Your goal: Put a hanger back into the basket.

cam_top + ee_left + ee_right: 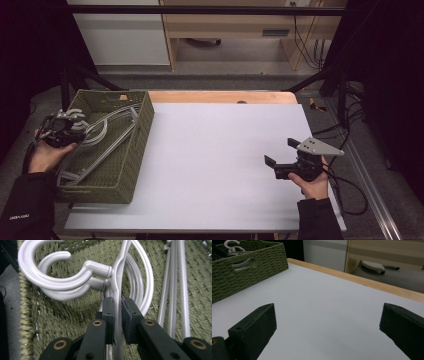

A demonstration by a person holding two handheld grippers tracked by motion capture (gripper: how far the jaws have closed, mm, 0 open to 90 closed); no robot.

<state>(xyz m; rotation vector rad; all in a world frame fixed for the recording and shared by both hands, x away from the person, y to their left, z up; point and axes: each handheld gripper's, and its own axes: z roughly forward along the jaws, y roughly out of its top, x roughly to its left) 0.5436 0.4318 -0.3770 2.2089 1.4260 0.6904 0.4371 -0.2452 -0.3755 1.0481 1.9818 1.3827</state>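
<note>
Your left gripper [117, 315] is clamped on the thin body of a grey plastic hanger [119, 277], just below the neck where its hook curves off; the two padded jaws press the plastic from either side. A second hanger [62, 293] lies directly beneath the first, its hook nesting under the upper one. Both rest inside a green woven basket [142, 122] that sits at the left edge of the table [220, 165], long side running away from you. In the high view your left gripper [75, 127] reaches over the basket's left wall near the far end, where the hooks lie, while the hangers' long bars stretch toward the near end of the basket. More slim grey bars [175, 290] lie to one side on the woven floor.

Your right gripper [280, 152] is well apart from the basket, above the right part of the white tabletop, held in your right hand [312, 185]. Its jaws stand wide apart and hold nothing, and they point left across the table toward the basket [249, 262].
</note>
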